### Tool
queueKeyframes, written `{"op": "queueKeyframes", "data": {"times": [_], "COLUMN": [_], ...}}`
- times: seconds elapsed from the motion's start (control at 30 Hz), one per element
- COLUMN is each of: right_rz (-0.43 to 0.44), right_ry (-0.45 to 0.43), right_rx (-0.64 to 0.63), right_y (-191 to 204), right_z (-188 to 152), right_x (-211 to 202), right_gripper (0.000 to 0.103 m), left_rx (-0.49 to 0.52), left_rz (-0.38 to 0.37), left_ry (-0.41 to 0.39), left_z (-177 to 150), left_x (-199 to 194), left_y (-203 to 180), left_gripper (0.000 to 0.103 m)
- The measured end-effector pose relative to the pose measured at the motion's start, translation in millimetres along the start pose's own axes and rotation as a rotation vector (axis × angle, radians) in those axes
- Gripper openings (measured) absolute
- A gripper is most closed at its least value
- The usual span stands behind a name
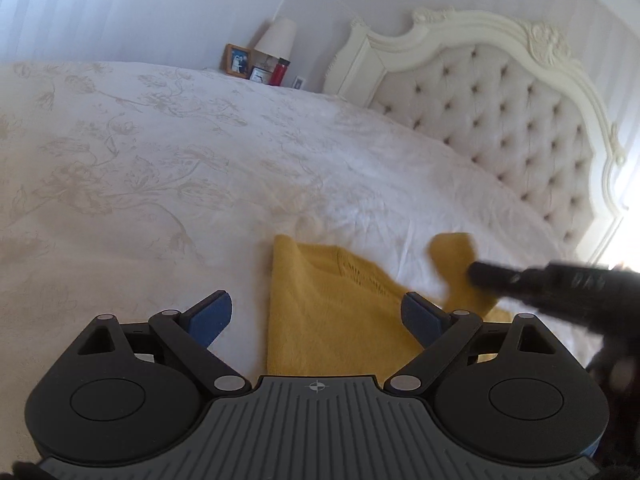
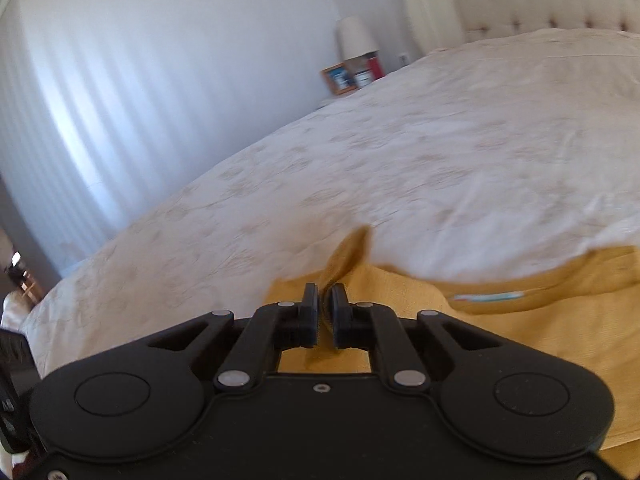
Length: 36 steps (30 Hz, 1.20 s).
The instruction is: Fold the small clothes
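A small mustard-yellow knit top (image 1: 332,320) lies on the white bed (image 1: 160,160). My left gripper (image 1: 318,314) is open and empty, its blue pads (image 1: 212,316) apart just above the garment's near part. My right gripper (image 2: 325,300) is shut on a fold of the yellow top (image 2: 348,256) and lifts it off the bed. In the left wrist view the right gripper (image 1: 480,274) comes in from the right, holding a raised yellow flap (image 1: 452,256). The neckline with a light label (image 2: 488,297) shows in the right wrist view.
A cream tufted headboard (image 1: 500,120) stands at the bed's right end. A bedside table beyond the bed holds a lamp (image 1: 276,36), a framed photo (image 1: 238,60) and a red bottle (image 1: 279,72). The floral bedspread (image 2: 400,152) stretches beyond the garment.
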State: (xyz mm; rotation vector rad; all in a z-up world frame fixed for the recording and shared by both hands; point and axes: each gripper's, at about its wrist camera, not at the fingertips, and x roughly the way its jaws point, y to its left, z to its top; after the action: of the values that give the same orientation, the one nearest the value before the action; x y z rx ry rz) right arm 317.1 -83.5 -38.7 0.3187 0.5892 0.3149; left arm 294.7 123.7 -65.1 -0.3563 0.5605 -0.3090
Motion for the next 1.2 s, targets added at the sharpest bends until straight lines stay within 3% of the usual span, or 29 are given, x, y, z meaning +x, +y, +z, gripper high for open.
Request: {"op": "queueKeyframes", "data": {"times": [0.17, 0.27, 0.33, 0.4, 0.57, 0.7, 0.83, 0.9, 1.0, 1.2], "right_rz": [0.048, 0.007, -0.04, -0.119, -0.323, -0.395, -0.4, -0.383, -0.361, -0.339], "right_ry": [0.057, 0.039, 0.013, -0.026, -0.099, -0.082, -0.038, -0.037, -0.063, -0.16], "right_rx": [-0.061, -0.134, -0.159, -0.19, -0.232, -0.145, -0.12, -0.104, -0.098, -0.103], "right_y": [27.5, 35.0, 31.4, 23.7, -8.0, -38.1, -61.0, -72.9, -89.5, -122.1], "right_z": [-24.7, -36.8, -44.5, -54.0, -85.1, -102.8, -111.7, -114.3, -117.3, -118.9], "right_x": [30.0, 26.1, 13.0, -6.6, -61.2, -99.7, -132.7, -149.9, -173.1, -198.6], "right_gripper": [0.013, 0.021, 0.033, 0.054, 0.056, 0.061, 0.062, 0.068, 0.07, 0.071], "left_rx": [-0.055, -0.051, -0.048, -0.03, 0.046, 0.131, 0.208, 0.244, 0.292, 0.259], "left_rz": [-0.02, -0.005, -0.005, -0.011, -0.027, -0.043, -0.06, -0.062, -0.035, 0.03], "left_ry": [-0.057, -0.037, -0.017, -0.003, 0.02, 0.025, 0.042, 0.05, 0.052, 0.097], "left_z": [7.2, 6.4, 5.0, 2.4, -5.0, -14.1, -23.5, -27.0, -31.3, -27.9], "left_x": [-6.5, -2.3, 1.2, 3.0, 8.0, 9.8, 12.3, 11.5, 10.1, 23.9], "left_y": [10.2, 11.5, 10.0, 8.3, -6.7, -19.6, -31.8, -37.2, -45.3, -55.2], "left_gripper": [0.093, 0.093, 0.093, 0.093, 0.093, 0.093, 0.093, 0.093, 0.093, 0.092]}}
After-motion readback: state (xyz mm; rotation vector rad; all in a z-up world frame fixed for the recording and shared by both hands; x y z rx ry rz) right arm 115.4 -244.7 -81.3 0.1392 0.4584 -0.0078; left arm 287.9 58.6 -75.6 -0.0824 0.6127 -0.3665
